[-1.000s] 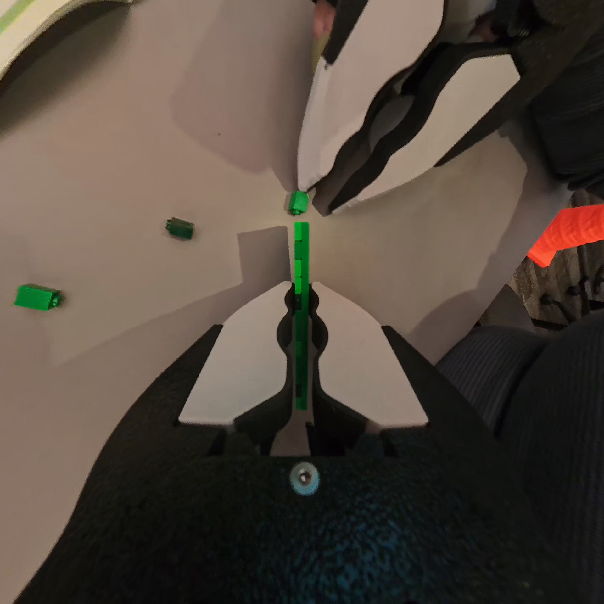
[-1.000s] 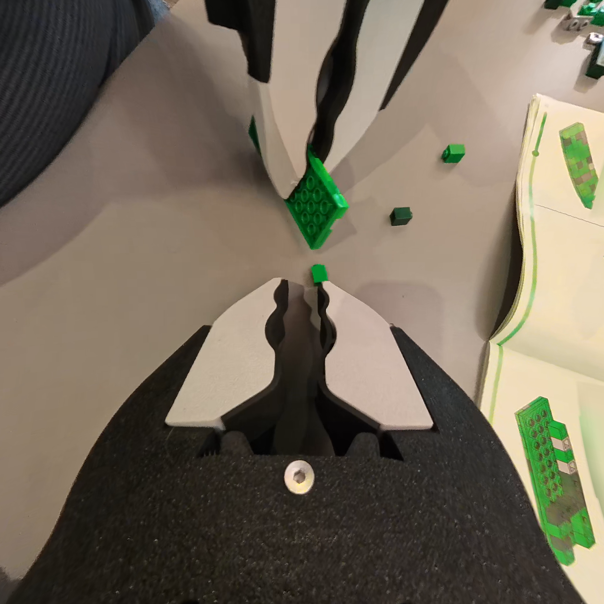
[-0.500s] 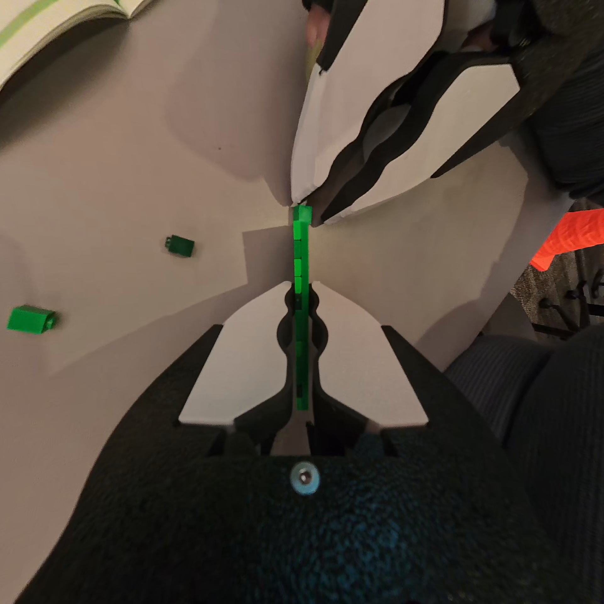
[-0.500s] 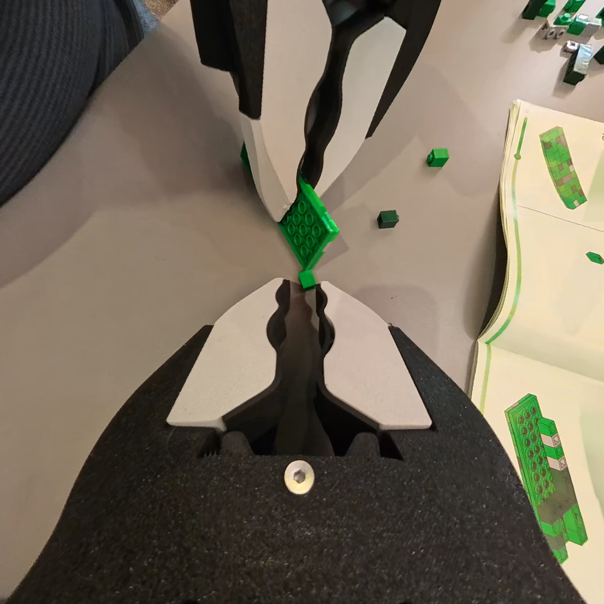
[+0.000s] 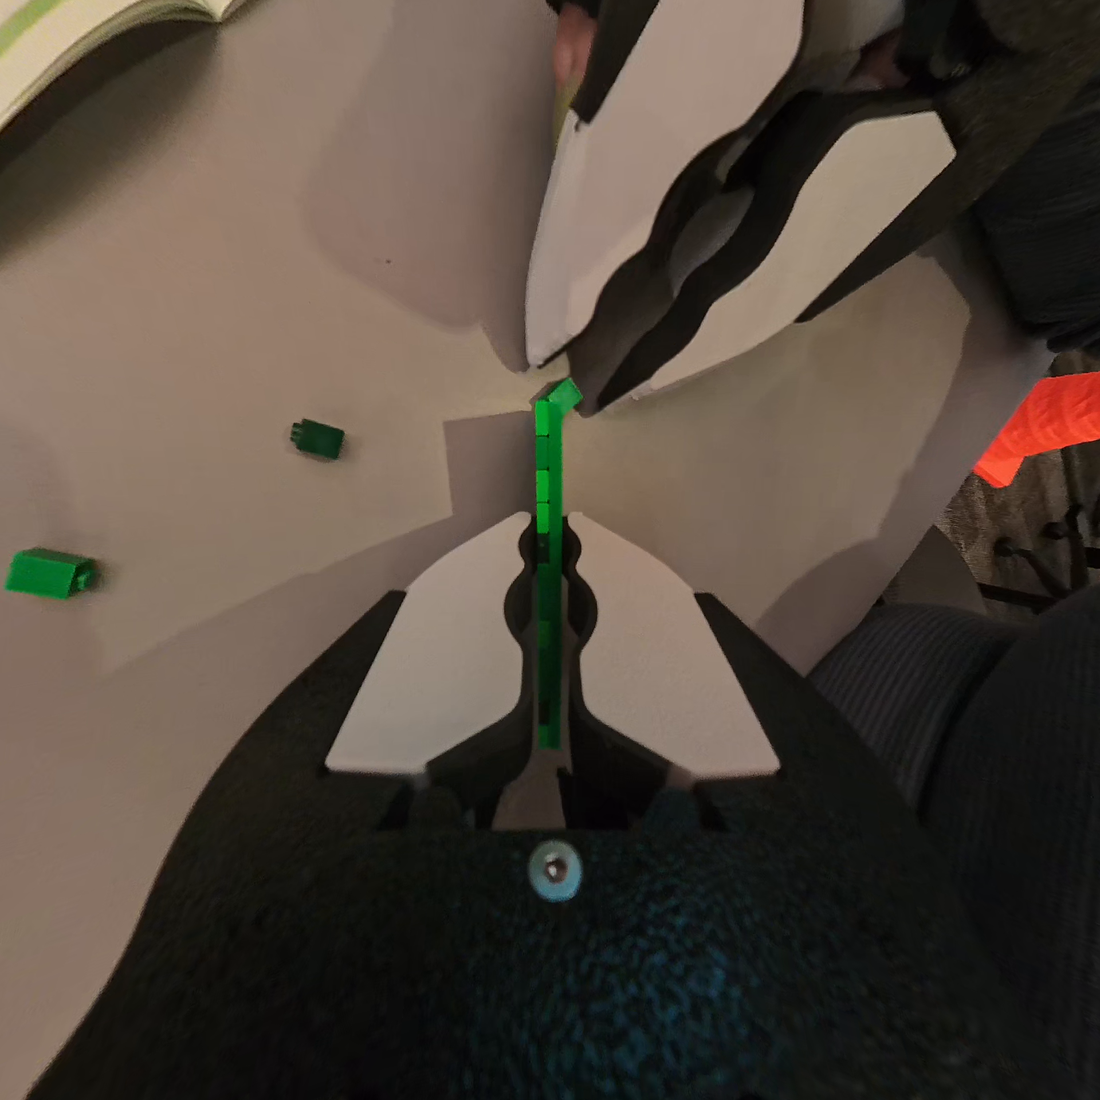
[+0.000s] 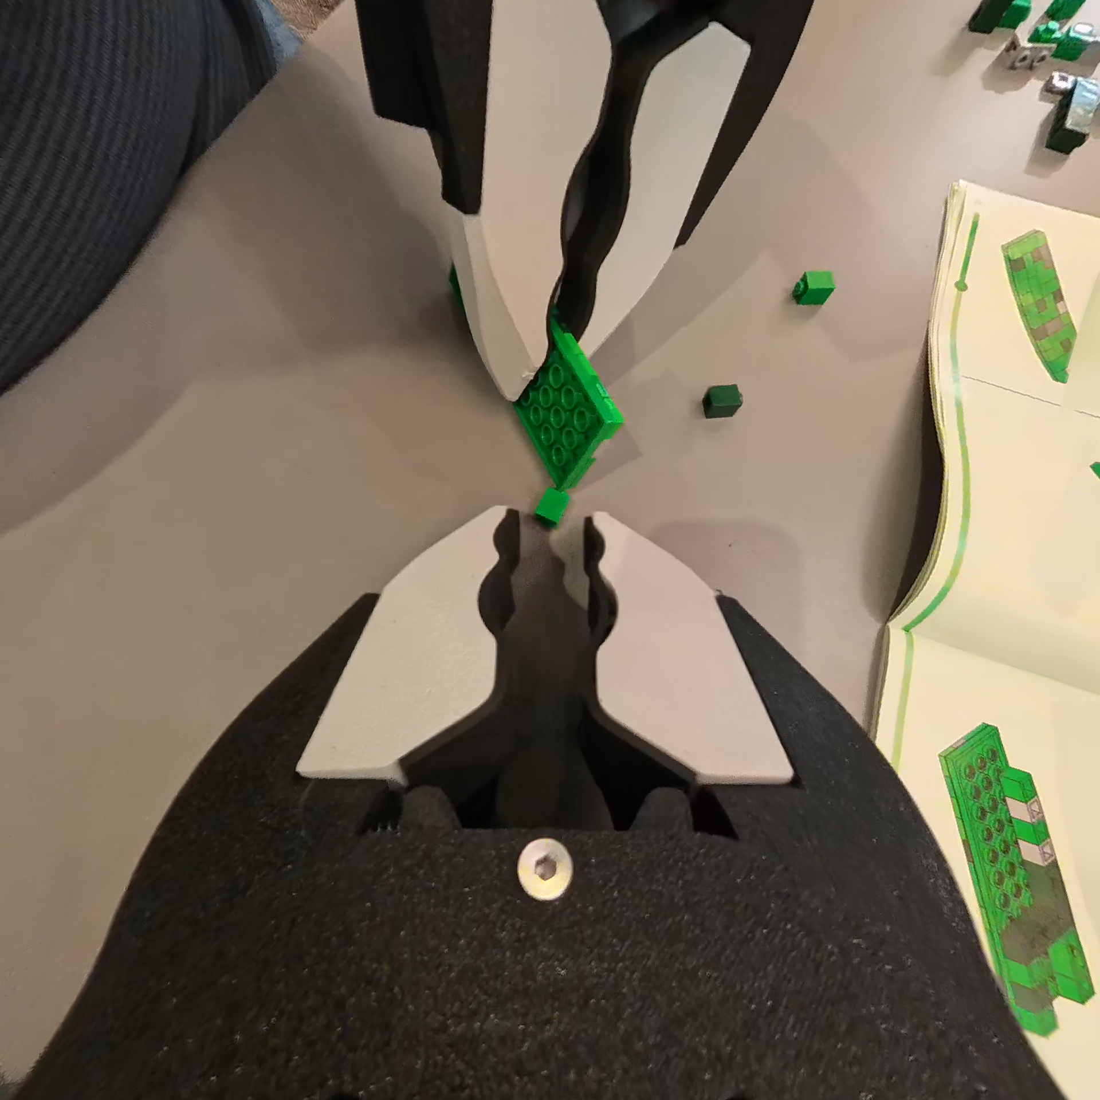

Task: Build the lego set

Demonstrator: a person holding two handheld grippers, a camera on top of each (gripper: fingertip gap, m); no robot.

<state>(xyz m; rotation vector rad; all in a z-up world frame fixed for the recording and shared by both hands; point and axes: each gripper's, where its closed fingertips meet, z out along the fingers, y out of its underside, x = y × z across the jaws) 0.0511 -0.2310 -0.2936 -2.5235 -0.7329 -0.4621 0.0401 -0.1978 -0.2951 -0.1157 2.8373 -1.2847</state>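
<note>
Left wrist view: the left gripper (image 5: 549, 524), at lower centre, has its jaws closed on a bright green studded plate (image 5: 549, 476) seen edge-on; both pads press its faces, and the plate projects beyond the fingertips toward the middle of the frame. At the plate's far end a small green brick (image 5: 562, 394) sits tilted against its corner, with the right gripper (image 5: 565, 381) reaching down from the upper right so that its fingertips lie just beside that brick. On the grey table (image 5: 178, 297) a dark green brick (image 5: 318, 439) lies at middle left and a bright green brick (image 5: 50, 574) at the far left edge; an open booklet (image 5: 89, 41) shows in the upper left corner and an orange object (image 5: 1047, 428) at the right edge. Right wrist view: the right gripper (image 6: 550, 524) at lower centre stands slightly open; the small green brick (image 6: 550, 507) lies at its fingertips, touching the lower corner of the plate (image 6: 565, 416), and whether the pads press it cannot be told. The left gripper (image 6: 553, 351) descends from the top, clamped on the plate. The booklet (image 6: 1012, 536), with printed pictures of green brick models, fills the right edge; its writing is not legible. Loose green and grey bricks (image 6: 1059, 71) lie at upper right.
</note>
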